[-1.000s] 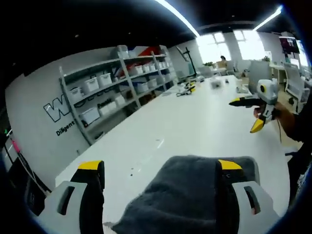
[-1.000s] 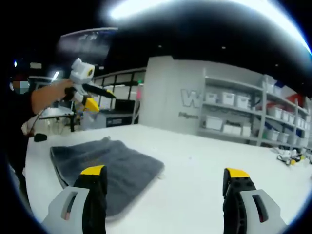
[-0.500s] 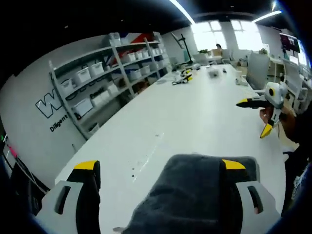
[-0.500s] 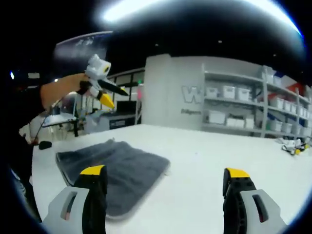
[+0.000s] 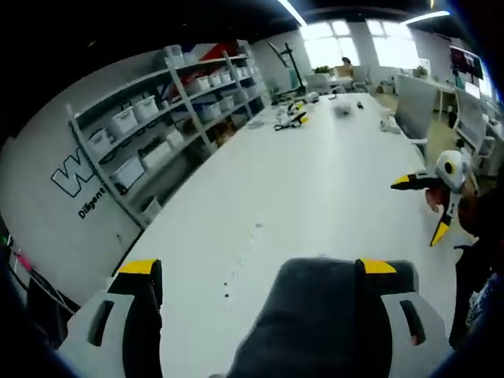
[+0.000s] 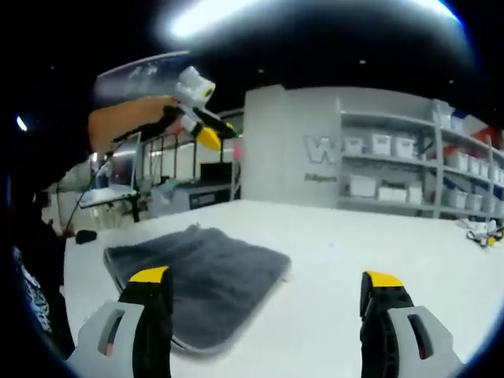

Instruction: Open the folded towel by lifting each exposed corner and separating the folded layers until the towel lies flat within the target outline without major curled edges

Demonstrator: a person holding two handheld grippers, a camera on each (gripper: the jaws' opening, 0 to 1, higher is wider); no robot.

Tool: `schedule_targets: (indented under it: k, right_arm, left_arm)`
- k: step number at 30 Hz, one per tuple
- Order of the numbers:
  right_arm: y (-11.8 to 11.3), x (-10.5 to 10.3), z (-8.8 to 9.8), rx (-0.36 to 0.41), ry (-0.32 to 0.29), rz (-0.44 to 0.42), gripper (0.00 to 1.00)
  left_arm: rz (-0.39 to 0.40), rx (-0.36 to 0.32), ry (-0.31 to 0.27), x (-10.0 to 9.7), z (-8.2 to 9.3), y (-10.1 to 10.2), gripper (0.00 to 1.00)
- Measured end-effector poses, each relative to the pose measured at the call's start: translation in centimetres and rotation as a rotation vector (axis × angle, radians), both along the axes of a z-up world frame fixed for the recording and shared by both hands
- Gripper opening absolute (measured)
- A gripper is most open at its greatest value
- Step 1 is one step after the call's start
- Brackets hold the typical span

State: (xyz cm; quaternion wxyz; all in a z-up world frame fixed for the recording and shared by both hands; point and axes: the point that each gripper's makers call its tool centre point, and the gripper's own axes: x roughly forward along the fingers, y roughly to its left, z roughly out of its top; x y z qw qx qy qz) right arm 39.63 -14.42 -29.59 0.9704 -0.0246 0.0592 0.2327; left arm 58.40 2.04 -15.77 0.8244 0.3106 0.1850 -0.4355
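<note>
Lower left of the right gripper view: folded grey towel (image 6: 201, 283) lies flat on the white table (image 6: 331, 260), both grippers' fingers wide apart and well clear above it, so a blind descent risks pinching both layers, not one corner.

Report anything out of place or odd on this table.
Nothing stands out. The grey towel lies folded and tidy on the white table, and both tongs hang open above it, touching nothing.
</note>
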Motion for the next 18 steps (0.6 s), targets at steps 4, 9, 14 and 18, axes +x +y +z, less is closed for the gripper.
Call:
schedule_targets:
  k: [4, 9, 14, 18]
  right_arm:
    - [0.0, -0.4, 0.4, 0.013, -0.024, -0.004, 1.0]
    - [0.3, -0.3, 0.2, 0.021, -0.015, 0.011, 1.0]
    - [1.0, -0.9, -0.5, 0.039, -0.008, 0.043, 1.0]
    - [0.9, -1.1, -1.6, 0.036, 0.014, 0.053, 1.0]
  left_arm:
    - [-0.022, 0.031, 0.004, -0.3, 0.9, -1.4, 1.0]
    - [-0.068, 0.08, 0.01, -1.2, 0.6, -3.4, 1.0]
    - [-0.217, 0.147, 0.057, -2.8, -1.6, -5.7, 1.0]
    - [-0.2, 0.219, 0.108, -2.5, -4.1, -5.7, 1.0]
